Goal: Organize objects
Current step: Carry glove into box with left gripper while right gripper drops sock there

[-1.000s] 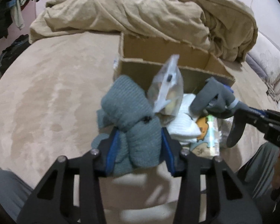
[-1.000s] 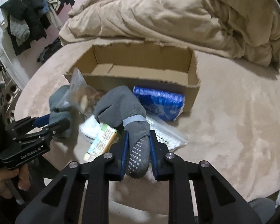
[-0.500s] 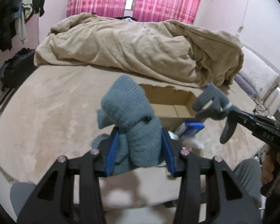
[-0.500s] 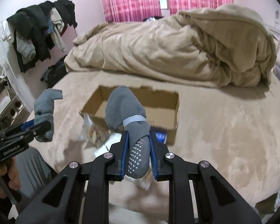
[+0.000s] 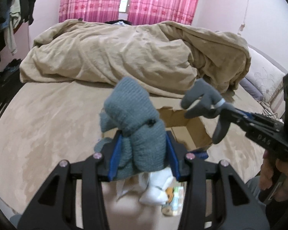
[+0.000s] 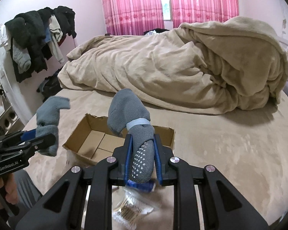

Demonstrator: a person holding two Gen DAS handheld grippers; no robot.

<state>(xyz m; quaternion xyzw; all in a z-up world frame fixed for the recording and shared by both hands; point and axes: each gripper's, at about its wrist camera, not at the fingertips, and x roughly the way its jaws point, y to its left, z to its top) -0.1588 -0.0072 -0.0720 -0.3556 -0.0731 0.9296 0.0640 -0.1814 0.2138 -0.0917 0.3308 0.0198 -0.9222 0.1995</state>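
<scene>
My left gripper (image 5: 143, 156) is shut on a blue-grey knit sock (image 5: 133, 115) and holds it up above the bed. It also shows in the right wrist view (image 6: 48, 120). My right gripper (image 6: 142, 160) is shut on a grey grip-dot sock (image 6: 133, 122) with a pale band; it shows in the left wrist view (image 5: 203, 100). An open cardboard box (image 6: 86, 134) lies on the bed below both grippers, empty as far as I see. Below the left gripper lie a white sock (image 5: 157, 189) and a printed packet (image 5: 173, 203).
A heaped beige duvet (image 6: 182, 63) covers the far half of the bed. Clothes hang on a rack (image 6: 38, 38) at the left wall. A blue packet (image 6: 142, 186) and a clear bag (image 6: 132, 209) lie on the beige bed sheet (image 6: 230, 153) under the right gripper.
Both grippers have risen from the pile beside the box, each carrying its sock upward. The views now tilt up to the duvet and pink curtains.
</scene>
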